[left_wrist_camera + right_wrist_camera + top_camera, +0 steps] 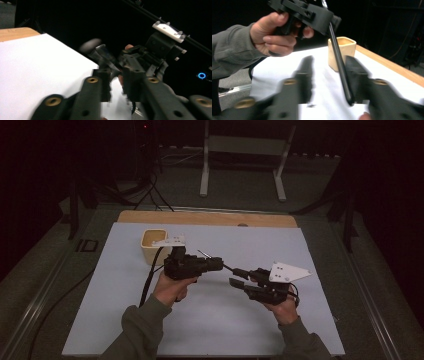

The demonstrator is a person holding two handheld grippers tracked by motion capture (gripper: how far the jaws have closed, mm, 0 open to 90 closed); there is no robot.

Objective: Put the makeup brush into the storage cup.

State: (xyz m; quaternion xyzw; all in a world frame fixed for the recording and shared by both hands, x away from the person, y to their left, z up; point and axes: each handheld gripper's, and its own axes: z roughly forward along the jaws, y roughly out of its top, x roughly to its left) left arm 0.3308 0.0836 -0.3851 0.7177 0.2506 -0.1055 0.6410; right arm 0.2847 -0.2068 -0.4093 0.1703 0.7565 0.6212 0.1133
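Right of the cream square cup (152, 246), above the pale sheet covering the table (115, 305): the left gripper (220, 264), pointing away from the cup, jaws closed on one end of a thin black rod (229, 268). Just beyond the rod's far end, farther from the cup: the right gripper (239, 277), facing back toward the cup, jaws partly open, rod lying between them close against one pad, other pad clear of it; no firm grip visible. Seen from the right gripper view: rod (339, 62) slanting down from the left gripper (329, 26), cup (341, 52) standing upright behind it near the wooden table edge. Seen from the left gripper view: own jaws nearly together, blurred, right gripper (125, 62) just ahead.
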